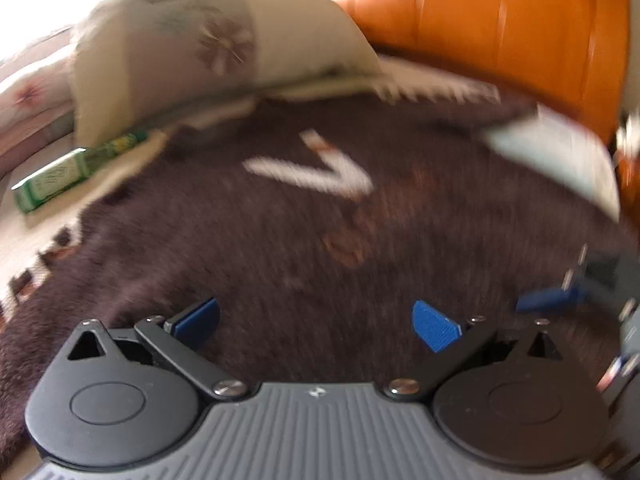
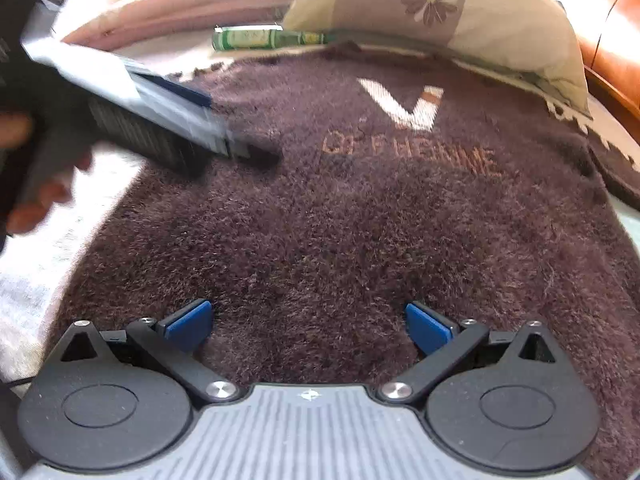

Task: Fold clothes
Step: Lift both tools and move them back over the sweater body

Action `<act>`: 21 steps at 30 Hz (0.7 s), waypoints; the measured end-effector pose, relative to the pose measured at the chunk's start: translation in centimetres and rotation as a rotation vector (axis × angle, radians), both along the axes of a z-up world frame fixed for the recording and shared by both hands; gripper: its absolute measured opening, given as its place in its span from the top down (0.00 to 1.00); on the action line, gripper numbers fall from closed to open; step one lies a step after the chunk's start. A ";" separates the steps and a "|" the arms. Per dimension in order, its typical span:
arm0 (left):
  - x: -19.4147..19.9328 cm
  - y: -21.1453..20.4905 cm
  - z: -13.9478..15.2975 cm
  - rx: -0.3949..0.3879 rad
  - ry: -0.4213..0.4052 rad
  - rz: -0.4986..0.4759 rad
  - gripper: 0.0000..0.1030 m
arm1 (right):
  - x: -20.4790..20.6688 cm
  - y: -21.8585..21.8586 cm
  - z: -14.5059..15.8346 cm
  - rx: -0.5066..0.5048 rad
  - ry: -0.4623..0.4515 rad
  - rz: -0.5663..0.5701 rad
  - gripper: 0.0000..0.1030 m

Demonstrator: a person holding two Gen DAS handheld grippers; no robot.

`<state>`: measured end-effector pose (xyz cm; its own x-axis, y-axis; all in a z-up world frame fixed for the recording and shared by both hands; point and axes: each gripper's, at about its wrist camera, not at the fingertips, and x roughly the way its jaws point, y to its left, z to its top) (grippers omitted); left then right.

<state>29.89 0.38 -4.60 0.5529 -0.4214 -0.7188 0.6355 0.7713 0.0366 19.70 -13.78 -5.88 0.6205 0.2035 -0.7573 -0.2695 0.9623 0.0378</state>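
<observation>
**Sweater spread flat, both tools open above it**

Sweater (image 2: 360,220), dark brown and fuzzy, lies spread across the bed, with a white V mark (image 2: 404,104) and a line of orange lettering (image 2: 412,156) on the face turned up. A floral pillow (image 2: 460,12) overlaps its far edge, and a green box (image 2: 256,38) sits just beside that edge on the pale bedsheet (image 2: 36,264). An orange wooden headboard (image 1: 500,28) stands behind.

The right tool (image 2: 308,326) hovers low over the near part of the garment, blue pads (image 2: 188,328) well apart and nothing between them. The left tool (image 1: 316,328) is likewise spread wide and empty; its view is smeared by motion blur, so fine detail there cannot be read. From the right wrist view the left tool's body (image 2: 160,120) shows at the left side of the sweater, held by a hand (image 2: 36,200), its tip over the fabric near the garment's edge; whether it touches the knit cannot be told.

The step in hand looks like the first pick-up for a fold, with nothing folded yet. To do it well, each tool should probably come down at an outer edge or corner, not in the middle, and pinch only the layers meant to travel. Thick pile like this likely compresses, so a deep bite should hold better than a tip grip. Lifting both sides evenly should keep the fold line straight, and steering clear of the pillow avoids dragging it along.
</observation>
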 end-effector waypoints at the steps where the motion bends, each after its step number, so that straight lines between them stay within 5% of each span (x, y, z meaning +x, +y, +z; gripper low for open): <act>1: 0.0 -0.3 -0.9 0.026 0.010 -0.013 0.01 | -0.1 -0.1 -0.1 0.003 -0.011 0.010 0.00; 11: -0.6 4.5 -2.1 -0.082 0.046 0.011 0.00 | -1.7 -3.6 1.0 0.020 0.085 0.162 0.00; 17: -3.1 3.9 -0.2 -0.014 0.082 0.150 0.01 | -3.0 -3.8 0.3 -0.010 0.025 0.173 0.00; 21: -6.1 3.8 1.9 -0.149 0.088 0.154 0.01 | -3.6 -3.9 -0.1 -0.021 -0.025 0.187 0.00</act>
